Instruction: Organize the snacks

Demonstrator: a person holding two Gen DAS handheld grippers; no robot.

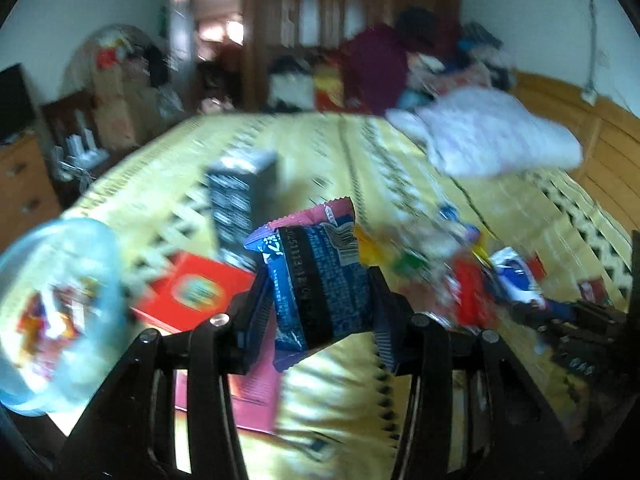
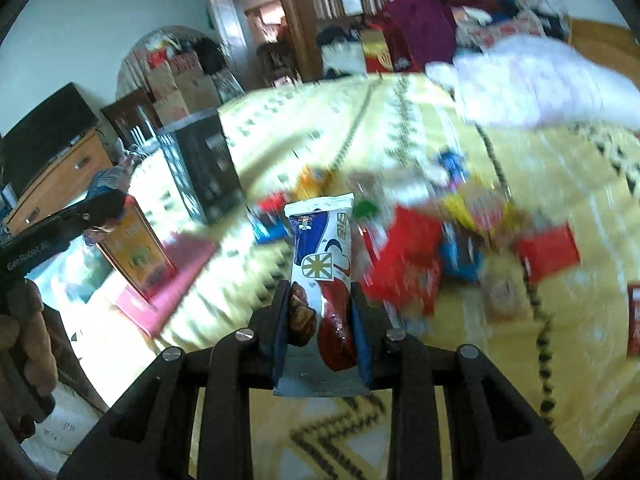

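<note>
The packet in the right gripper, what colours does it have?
The packet is mainly white, with blue and red areas; right wrist view shows it best.

Motion blur smears the snack pile [image 2: 452, 240] and the clear tub [image 1: 56, 312], contents unreadable.

A home bedroom: a bed [image 1: 304, 148] with yellow patterned cover, wooden wardrobe [image 1: 352, 4], dresser [image 2: 60, 176], heaped clothes [image 2: 424, 20].

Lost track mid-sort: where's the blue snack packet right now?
The blue snack packet sits center in the left wrist view, clamped in the left gripper, above the yellow bedspread.
</note>
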